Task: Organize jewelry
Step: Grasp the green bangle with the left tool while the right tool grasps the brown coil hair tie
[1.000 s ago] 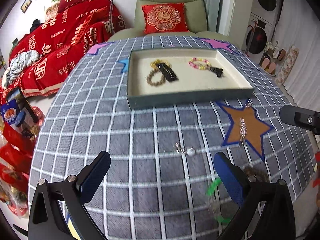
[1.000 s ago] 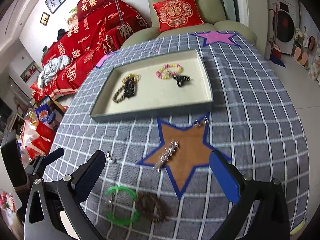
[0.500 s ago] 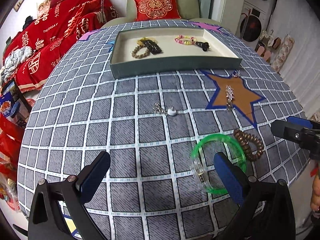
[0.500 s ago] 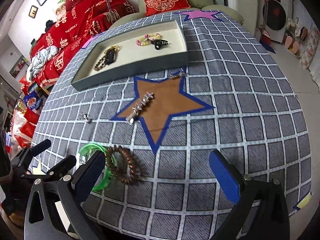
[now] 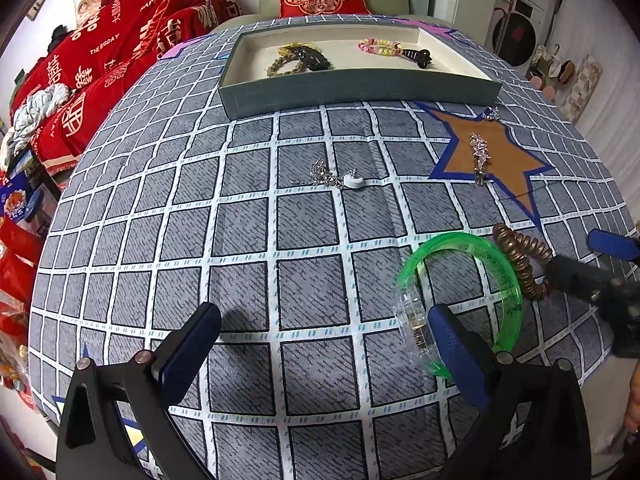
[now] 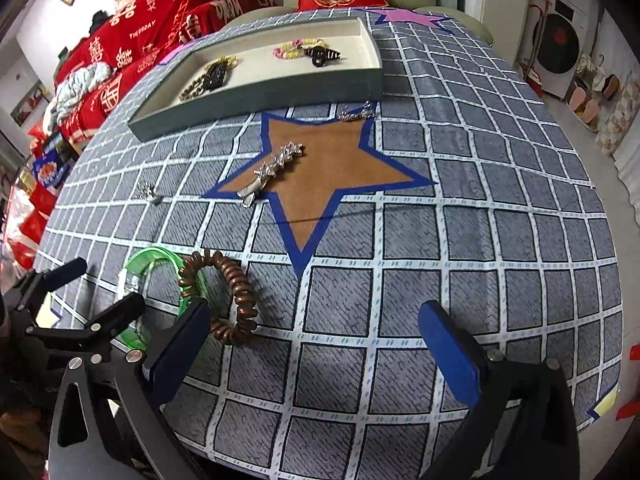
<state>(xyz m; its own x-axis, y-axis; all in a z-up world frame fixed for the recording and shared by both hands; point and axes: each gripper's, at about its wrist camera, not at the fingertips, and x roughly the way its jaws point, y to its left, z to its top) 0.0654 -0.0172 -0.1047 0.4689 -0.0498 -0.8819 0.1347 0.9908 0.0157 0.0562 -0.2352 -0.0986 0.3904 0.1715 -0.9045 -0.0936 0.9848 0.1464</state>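
Currently I am at the approach step: neither tool has a piece in hand. My left gripper (image 5: 320, 340) stands with its jaws spread wide and nothing between them; my right gripper (image 6: 312, 340) is equally wide apart and holds nothing.

The nearest loose pieces are the green bangle (image 5: 472, 292) and the brown coil bracelet (image 6: 228, 296). In the left wrist view the bangle lies at 4 o'clock, its near edge just beside the left tool's right finger (image 5: 456, 348). In the right wrist view the coil bracelet sits at 8 o'clock, overlapping the bangle's rim and touching it.

I judge the next move to be a pick of one of these two, followed by transfer to the tray (image 5: 360, 88) at 12 o'clock. Because the pieces overlap, lifting the bangle first could drag the coil; I would take the coil first.

Appearance: the bangle is translucent green with a clear section at its near side. The coil is a dark copper spiral loop, lying flat. A silver hair clip (image 6: 272, 172) rests on the brown star patch (image 6: 332, 172); a small silver piece with a white part (image 5: 340, 178) lies near the cloth's centre. The tray already holds two beaded bracelets and dark clips.
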